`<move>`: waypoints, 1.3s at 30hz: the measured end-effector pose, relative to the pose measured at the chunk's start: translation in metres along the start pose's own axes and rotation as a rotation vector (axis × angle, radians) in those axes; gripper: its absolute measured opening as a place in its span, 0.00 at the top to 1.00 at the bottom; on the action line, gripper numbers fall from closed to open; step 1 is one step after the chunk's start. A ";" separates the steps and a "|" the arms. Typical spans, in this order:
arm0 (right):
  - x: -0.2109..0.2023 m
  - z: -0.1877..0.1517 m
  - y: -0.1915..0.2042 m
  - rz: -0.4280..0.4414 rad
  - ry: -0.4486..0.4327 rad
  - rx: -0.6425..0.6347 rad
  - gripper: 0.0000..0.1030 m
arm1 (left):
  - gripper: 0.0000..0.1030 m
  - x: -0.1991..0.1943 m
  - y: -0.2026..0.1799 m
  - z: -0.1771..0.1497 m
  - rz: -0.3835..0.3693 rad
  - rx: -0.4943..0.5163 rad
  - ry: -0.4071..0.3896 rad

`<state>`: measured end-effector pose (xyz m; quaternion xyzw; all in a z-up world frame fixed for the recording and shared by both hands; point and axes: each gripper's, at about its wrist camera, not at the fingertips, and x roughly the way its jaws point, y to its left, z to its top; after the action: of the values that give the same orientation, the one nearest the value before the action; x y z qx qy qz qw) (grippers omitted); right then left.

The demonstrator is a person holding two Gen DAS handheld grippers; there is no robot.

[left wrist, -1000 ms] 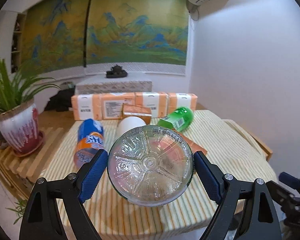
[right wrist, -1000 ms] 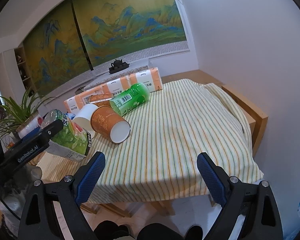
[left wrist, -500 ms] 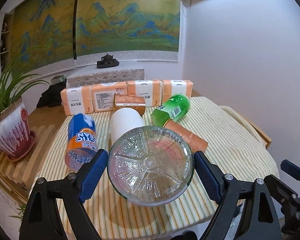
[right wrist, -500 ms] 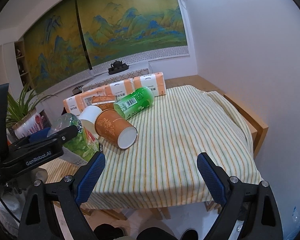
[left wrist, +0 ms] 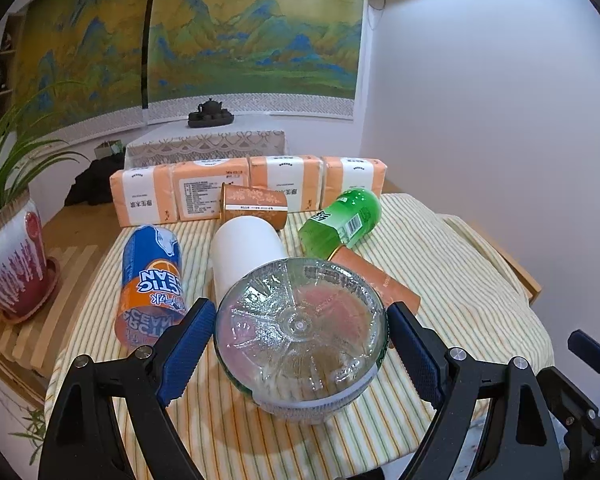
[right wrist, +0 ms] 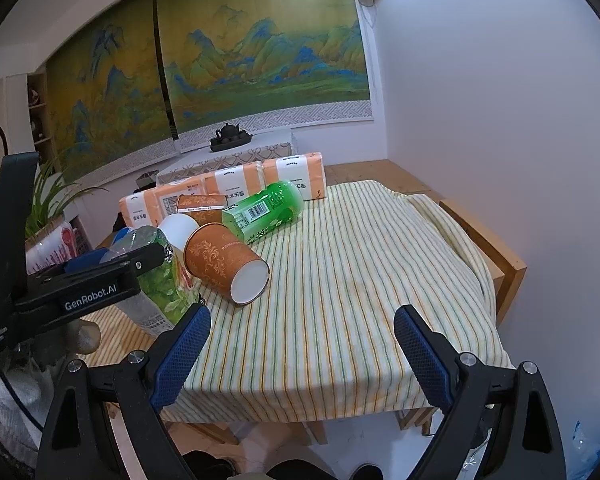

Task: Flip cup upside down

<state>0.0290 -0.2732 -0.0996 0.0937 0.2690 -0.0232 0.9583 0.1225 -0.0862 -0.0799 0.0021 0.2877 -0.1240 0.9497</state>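
Right half of striped cloth (right wrist: pixel 360 280) bare, from frame centre to bench (right wrist: pixel 508 268) edge at right; wall close behind. Clutter crowds left: green bottle (right wrist: pixel 266 208), tissue packs (right wrist: pixel 228 184). Right tongs (right wrist: pixel 302 354) spread wide, empty, low at front edge. Left tongs (left wrist: pixel 300 354) clenched on clear bottle (left wrist: pixel 300 340), base toward lens. Cup (right wrist: pixel 224 262) orange, patterned, on side left of centre, white base toward camera.
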 end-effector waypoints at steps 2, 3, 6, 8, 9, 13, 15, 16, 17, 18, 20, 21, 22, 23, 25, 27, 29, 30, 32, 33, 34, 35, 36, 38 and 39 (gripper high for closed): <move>-0.001 0.000 0.000 -0.002 -0.001 -0.002 0.12 | 0.13 0.001 0.001 0.000 -0.002 -0.001 -0.001; 0.000 0.000 0.000 -0.001 -0.001 -0.002 0.12 | 0.12 0.000 0.001 0.000 -0.002 -0.001 -0.003; 0.000 -0.001 0.000 -0.001 0.001 -0.001 0.12 | 0.03 0.002 0.001 -0.001 -0.006 0.008 -0.005; 0.001 -0.001 0.000 0.002 0.004 0.001 0.12 | 0.02 0.003 0.001 -0.001 -0.014 0.010 -0.002; 0.002 -0.001 0.000 0.003 0.005 0.001 0.12 | 0.02 0.004 0.001 -0.001 -0.015 0.010 -0.002; 0.004 0.000 -0.001 0.005 0.008 0.007 0.12 | 0.02 0.003 0.003 0.002 -0.016 -0.005 -0.005; 0.005 0.000 -0.001 0.001 0.008 0.004 0.12 | 0.02 -0.001 0.004 0.002 -0.014 -0.002 -0.012; 0.005 0.001 0.000 0.003 0.009 0.004 0.12 | 0.02 -0.004 0.004 0.003 -0.008 0.000 -0.019; 0.006 0.001 0.000 0.003 0.009 0.003 0.12 | 0.02 -0.008 0.005 0.003 -0.003 0.000 -0.025; 0.006 0.001 0.001 0.002 0.007 0.002 0.12 | 0.02 -0.011 0.007 0.002 0.000 0.000 -0.028; 0.006 0.003 0.002 0.000 0.003 0.000 0.12 | 0.02 -0.021 0.010 0.001 0.020 0.004 -0.041; 0.005 0.003 0.004 -0.001 0.000 -0.001 0.12 | 0.02 -0.025 0.011 0.000 0.027 0.005 -0.046; 0.004 0.004 0.005 -0.002 -0.004 -0.003 0.12 | 0.02 -0.031 0.014 -0.001 0.039 0.006 -0.054; 0.004 0.005 0.006 -0.003 -0.007 -0.005 0.12 | 0.02 -0.037 0.016 -0.003 0.050 0.004 -0.058; 0.002 0.007 0.011 -0.007 -0.018 -0.014 0.12 | 0.02 -0.050 0.024 -0.004 0.064 -0.017 -0.070; 0.000 0.009 0.016 -0.009 -0.027 -0.024 0.12 | 0.02 -0.063 0.032 -0.006 0.080 -0.029 -0.082; -0.003 0.011 0.020 -0.010 -0.039 -0.033 0.12 | 0.02 -0.079 0.040 -0.009 0.121 -0.035 -0.102; -0.005 0.012 0.024 -0.014 -0.049 -0.040 0.12 | 0.02 -0.084 0.042 -0.010 0.130 -0.037 -0.108; -0.009 0.013 0.029 -0.013 -0.060 -0.048 0.12 | 0.02 -0.099 0.050 -0.013 0.140 -0.049 -0.112; -0.011 0.014 0.032 -0.011 -0.068 -0.053 0.12 | 0.02 -0.104 0.052 -0.015 0.140 -0.058 -0.111; -0.013 0.015 0.035 -0.010 -0.074 -0.055 0.12 | 0.02 -0.111 0.056 -0.016 0.141 -0.068 -0.110; -0.016 0.016 0.038 -0.008 -0.081 -0.059 0.12 | 0.02 -0.117 0.058 -0.018 0.145 -0.076 -0.112; -0.018 0.017 0.040 -0.008 -0.087 -0.062 0.12 | 0.02 -0.123 0.060 -0.020 0.151 -0.080 -0.116; -0.023 0.019 0.046 -0.010 -0.103 -0.069 0.12 | 0.02 -0.135 0.061 -0.023 0.172 -0.084 -0.125; -0.027 0.020 0.050 -0.011 -0.114 -0.075 0.12 | 0.02 -0.139 0.061 -0.024 0.180 -0.087 -0.125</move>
<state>0.0210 -0.2281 -0.0610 0.0548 0.2152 -0.0239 0.9747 0.0121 0.0077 -0.0285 -0.0209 0.2315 -0.0256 0.9723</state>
